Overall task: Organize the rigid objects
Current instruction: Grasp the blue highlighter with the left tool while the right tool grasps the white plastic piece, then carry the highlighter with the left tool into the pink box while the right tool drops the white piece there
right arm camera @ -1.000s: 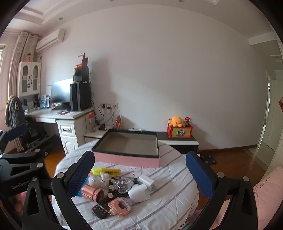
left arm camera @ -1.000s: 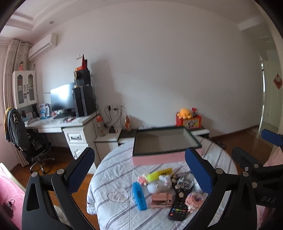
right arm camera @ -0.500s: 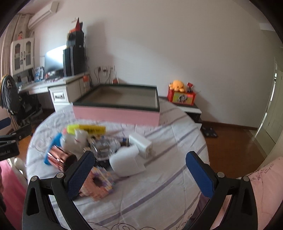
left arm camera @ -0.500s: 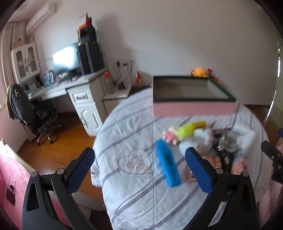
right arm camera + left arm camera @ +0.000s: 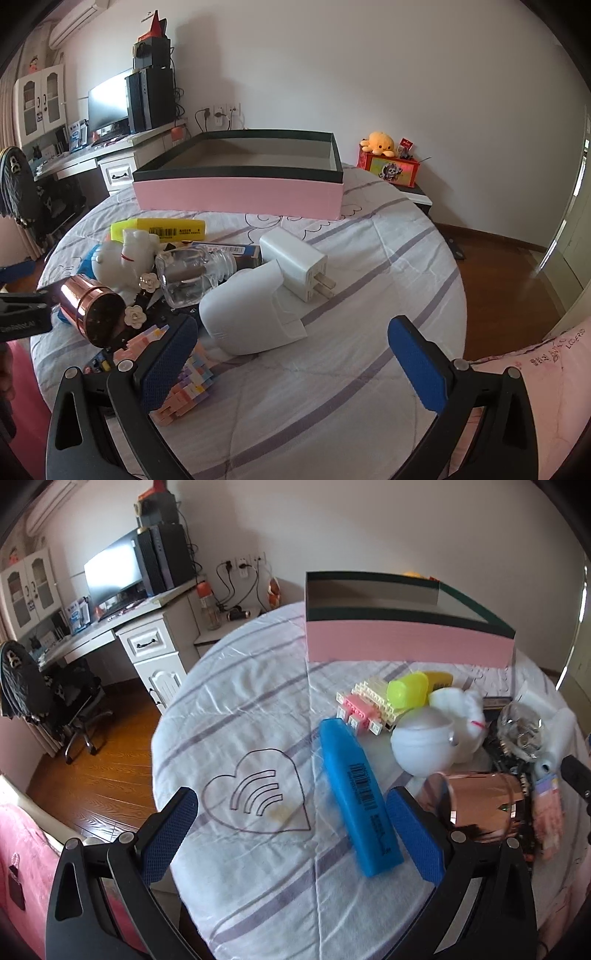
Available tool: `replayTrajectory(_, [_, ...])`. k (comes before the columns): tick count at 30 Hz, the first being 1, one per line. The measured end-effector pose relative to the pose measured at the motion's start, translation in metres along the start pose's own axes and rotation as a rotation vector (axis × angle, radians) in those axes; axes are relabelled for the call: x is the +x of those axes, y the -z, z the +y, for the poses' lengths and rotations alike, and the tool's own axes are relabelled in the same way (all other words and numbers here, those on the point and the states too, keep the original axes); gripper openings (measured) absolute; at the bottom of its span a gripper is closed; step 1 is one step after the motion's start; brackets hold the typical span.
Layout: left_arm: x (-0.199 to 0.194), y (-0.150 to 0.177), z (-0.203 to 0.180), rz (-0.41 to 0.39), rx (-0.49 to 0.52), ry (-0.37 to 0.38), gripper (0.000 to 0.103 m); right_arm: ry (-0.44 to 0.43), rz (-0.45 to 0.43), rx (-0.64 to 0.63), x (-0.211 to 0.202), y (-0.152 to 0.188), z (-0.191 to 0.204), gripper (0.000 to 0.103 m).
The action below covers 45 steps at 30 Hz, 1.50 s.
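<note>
both grippers lowered toward table (image 5: 236,709), jaws apart.

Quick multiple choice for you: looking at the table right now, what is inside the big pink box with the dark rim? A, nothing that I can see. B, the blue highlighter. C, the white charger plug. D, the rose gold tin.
A: in the right wrist view the pink box shows only bare inner walls, while the blue highlighter, white charger plug and rose gold tin all lie on the tablecloth in front of it.
</note>
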<state>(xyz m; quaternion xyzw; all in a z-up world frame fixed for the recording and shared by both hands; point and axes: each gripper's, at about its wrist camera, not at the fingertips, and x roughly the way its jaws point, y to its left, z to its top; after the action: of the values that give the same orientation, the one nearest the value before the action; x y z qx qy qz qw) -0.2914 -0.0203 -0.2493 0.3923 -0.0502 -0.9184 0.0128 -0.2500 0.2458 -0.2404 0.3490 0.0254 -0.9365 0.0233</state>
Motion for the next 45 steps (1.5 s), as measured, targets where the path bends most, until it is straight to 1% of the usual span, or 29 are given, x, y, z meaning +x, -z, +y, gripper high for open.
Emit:
replayTrajectory(2, [0.005,0.000,0.000,0.000,0.015,-0.014,0.103,-0.004,0.002,-0.001,0.003,-0.001,0.000,0.103])
replayTrajectory(4, [0.011,0.002,0.001,0.006,0.052,-0.063,0.103,-0.009,0.007,-0.001,0.007,-0.002,-0.001,0.103])
replayTrajectory(5, [0.013,0.002,0.003,0.002,0.057,-0.068,0.103,-0.013,0.005,0.000,0.007,-0.003,-0.001,0.103])
replayTrajectory(6, [0.014,0.003,0.007,0.000,0.050,-0.056,0.103,-0.019,0.002,0.002,0.008,-0.003,-0.001,0.103])
replayTrajectory(10, [0.022,0.004,0.023,0.040,-0.058,0.044,0.103,-0.046,-0.005,0.015,0.013,-0.005,-0.001,0.103])
replayTrajectory(11, [0.023,0.004,0.025,0.036,-0.072,0.059,0.103,-0.050,-0.004,0.014,0.015,-0.006,-0.001,0.103])
replayTrajectory(12, [0.023,0.005,0.026,0.026,-0.069,0.064,0.103,-0.054,-0.003,0.010,0.017,-0.006,-0.001,0.103])
replayTrajectory(14, [0.022,0.006,0.024,-0.004,-0.047,0.063,0.103,-0.060,-0.001,0.004,0.021,-0.006,0.000,0.100])
replayTrajectory(15, [0.021,0.008,0.023,-0.020,-0.039,0.062,0.102,-0.069,0.002,0.003,0.023,-0.007,0.000,0.095])
replayTrajectory(17, [0.019,0.008,0.022,-0.043,-0.021,0.067,0.096,-0.086,0.002,0.003,0.026,-0.007,0.001,0.086])
replayTrajectory(18, [0.019,0.008,0.021,-0.054,-0.014,0.073,0.094,-0.099,0.010,-0.004,0.028,-0.008,0.002,0.077])
replayTrajectory(19, [0.018,0.007,0.020,-0.059,-0.003,0.077,0.092,-0.107,0.020,-0.012,0.030,-0.008,0.004,0.073])
replayTrajectory(20, [0.018,0.006,0.017,-0.063,0.008,0.072,0.092,-0.111,0.021,-0.015,0.031,-0.008,0.006,0.071])
replayTrajectory(22, [0.021,0.003,0.017,-0.063,0.008,0.073,0.092,-0.128,0.025,-0.020,0.032,-0.008,0.007,0.061])
replayTrajectory(23, [0.022,0.001,0.017,-0.058,0.003,0.077,0.092,-0.138,0.026,-0.021,0.033,-0.009,0.007,0.058])
replayTrajectory(24, [0.022,0.000,0.017,-0.058,0.004,0.081,0.091,-0.147,0.029,-0.023,0.034,-0.009,0.007,0.053])
replayTrajectory(25, [0.022,-0.001,0.017,-0.063,0.011,0.088,0.086,-0.155,0.029,-0.028,0.035,-0.009,0.007,0.050])
replayTrajectory(26, [0.022,-0.001,0.016,-0.071,0.020,0.102,0.077,-0.156,0.028,-0.036,0.035,-0.009,0.007,0.049])
replayTrajectory(27, [0.021,0.000,0.015,-0.077,0.028,0.120,0.074,-0.159,0.027,-0.039,0.035,-0.008,0.007,0.049])
replayTrajectory(28, [0.020,-0.001,0.014,-0.080,0.036,0.128,0.066,-0.161,0.024,-0.041,0.034,-0.008,0.007,0.048])
replayTrajectory(29, [0.019,0.000,0.013,-0.083,0.042,0.140,0.057,-0.160,0.023,-0.043,0.033,-0.008,0.007,0.047])
replayTrajectory(30, [0.017,-0.001,0.011,-0.084,0.053,0.158,0.052,-0.160,0.020,-0.046,0.032,-0.008,0.007,0.046])
replayTrajectory(31, [0.016,-0.001,0.010,-0.091,0.060,0.164,0.039,-0.161,0.020,-0.046,0.031,-0.008,0.007,0.046])
replayTrajectory(32, [0.015,0.000,0.008,-0.093,0.068,0.165,0.031,-0.163,0.019,-0.046,0.031,-0.008,0.006,0.046])
replayTrajectory(34, [0.014,-0.001,0.005,-0.094,0.088,0.163,0.027,-0.167,0.017,-0.042,0.030,-0.008,0.005,0.046])
replayTrajectory(40, [0.008,-0.002,0.010,-0.089,0.074,0.183,0.027,-0.171,0.000,-0.030,0.021,-0.010,-0.002,0.045])
replayTrajectory(42, [0.004,-0.002,0.011,-0.095,0.073,0.179,0.027,-0.169,-0.009,-0.028,0.019,-0.013,-0.005,0.045])
replayTrajectory(45, [-0.007,-0.006,0.014,-0.116,0.067,0.199,0.027,-0.174,-0.028,-0.027,0.013,-0.017,-0.009,0.045])
